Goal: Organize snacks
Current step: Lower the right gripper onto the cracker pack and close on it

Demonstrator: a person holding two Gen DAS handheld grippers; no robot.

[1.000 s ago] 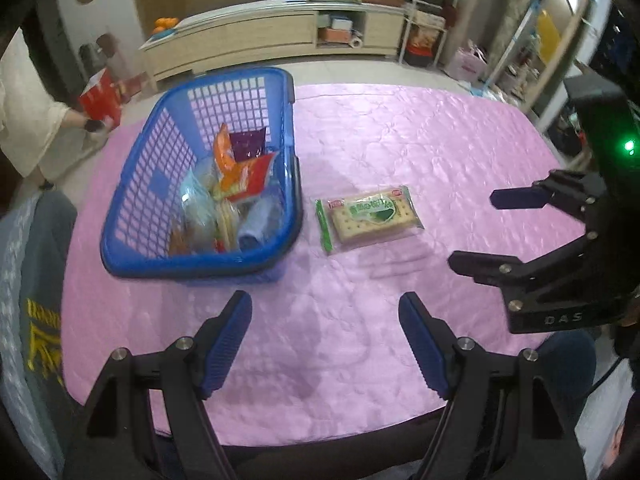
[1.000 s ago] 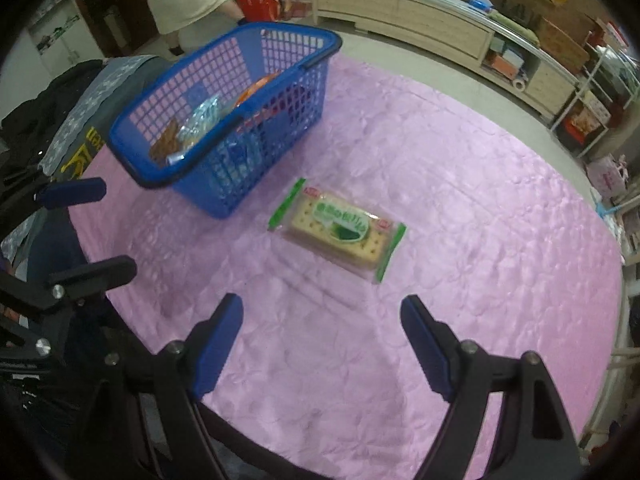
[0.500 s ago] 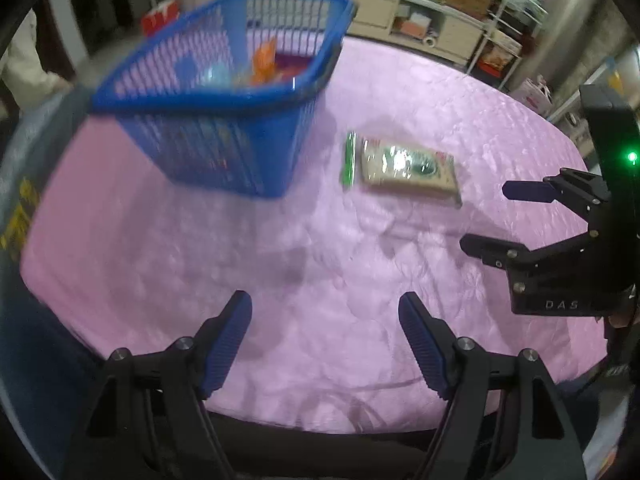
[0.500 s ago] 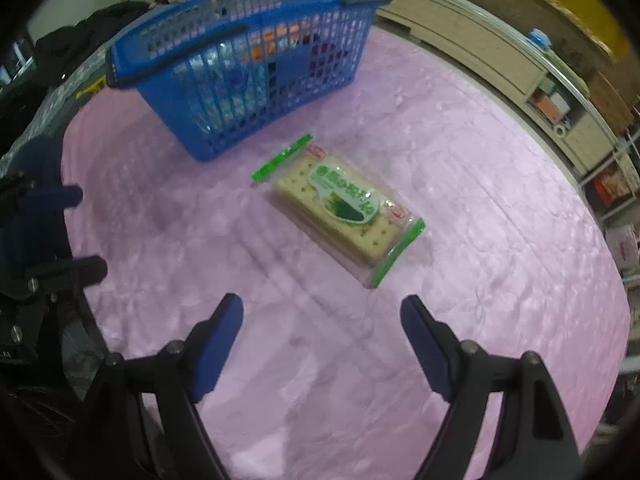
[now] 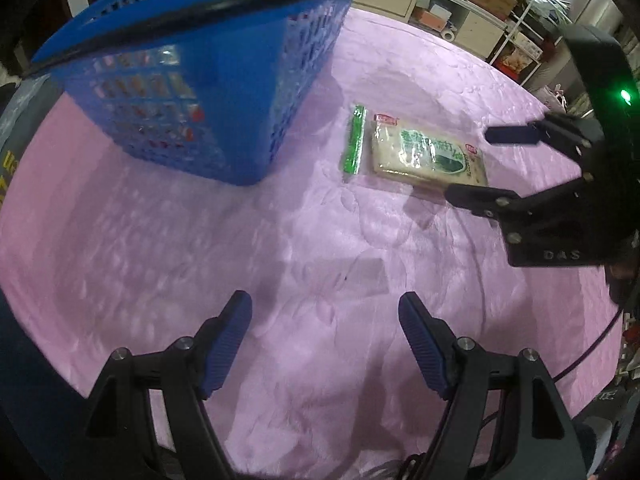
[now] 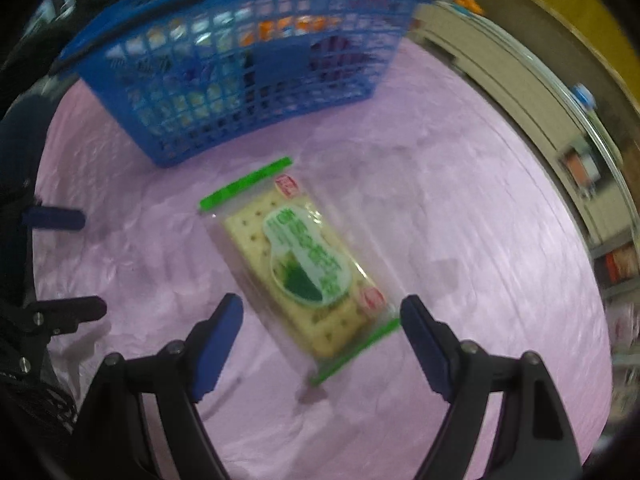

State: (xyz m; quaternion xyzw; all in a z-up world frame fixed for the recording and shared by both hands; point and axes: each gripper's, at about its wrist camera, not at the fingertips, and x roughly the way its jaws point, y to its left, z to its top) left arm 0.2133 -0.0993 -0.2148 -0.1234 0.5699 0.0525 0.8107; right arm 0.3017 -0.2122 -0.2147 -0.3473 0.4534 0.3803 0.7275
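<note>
Crackers point(image 6: 304, 276) lie flat on the pink tabletop point(image 6: 460, 208) beside the basket point(image 6: 240, 72), which already holds several snacks, so I judge only this pack remains, with my right hand-held gripper point(image 6: 320, 332) spread above it, the left hand-held gripper point(image 5: 324, 340) likewise spread and empty.

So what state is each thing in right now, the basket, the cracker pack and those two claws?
Basket: upright on the pink tablecloth, several snack packs inside.
Cracker pack: sealed, lying flat on the cloth beside the basket, not in it.
Right gripper: open, empty, its fingers either side of the pack's near end, not pressing it.
Left gripper: open, empty, over bare cloth, away from the pack.
</note>
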